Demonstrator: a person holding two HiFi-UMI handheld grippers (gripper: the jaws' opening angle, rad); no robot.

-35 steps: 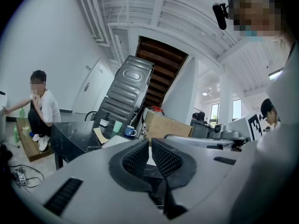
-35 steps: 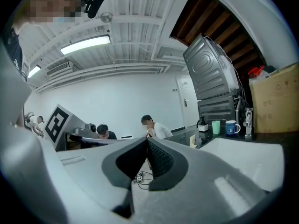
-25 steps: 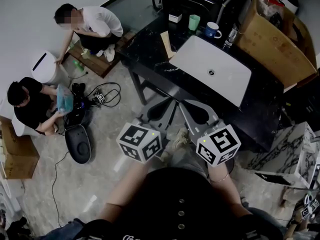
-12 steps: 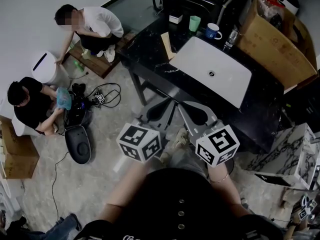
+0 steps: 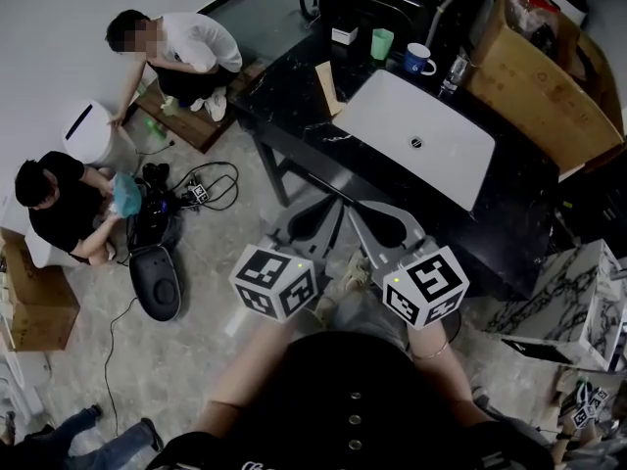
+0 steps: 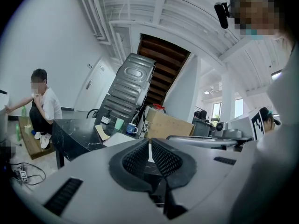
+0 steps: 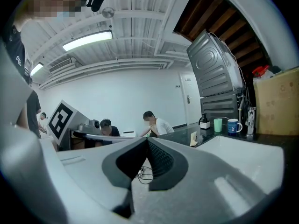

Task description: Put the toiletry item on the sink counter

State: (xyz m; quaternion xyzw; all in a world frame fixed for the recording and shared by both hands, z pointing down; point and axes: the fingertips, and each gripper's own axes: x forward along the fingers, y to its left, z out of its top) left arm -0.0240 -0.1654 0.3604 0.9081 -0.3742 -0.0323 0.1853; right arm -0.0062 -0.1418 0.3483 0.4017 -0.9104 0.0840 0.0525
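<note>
Already on the black marble counter (image 5: 284, 101), one small dark pump bottle (image 5: 343, 34) with a white base stood upright at the far edge, held by neither hand-held gripper. Just beside it stood one pale green plastic cup (image 5: 380, 43), then one blue ceramic mug (image 5: 415, 60) with its handle outward, so three small vessels made a row along the back. One clear bottle-like thing (image 5: 453, 71) rose near the mug at the basin's far corner; it was too small to tell more. One tan flat piece of card (image 5: 328, 88) lay between the row and the one white rectangular sink basin (image 5: 392, 116), touching the basin's left rim. One large brown cardboard box (image 5: 539, 91) sat beyond the basin.

Two hand-held grippers were held side by side close to the counter's near edge, well apart from the row of vessels, each carrying one marker cube. The left hand-held gripper (image 6: 148, 143) had its jaws brought together with nothing between the ribbed pads. The right hand-held gripper (image 7: 145, 140) likewise had its jaws together and was empty.

Two people crouched on the grey floor (image 5: 196, 351) to the left: one person in a white shirt (image 5: 191, 42) and one person in a black shirt (image 5: 59, 213).
</note>
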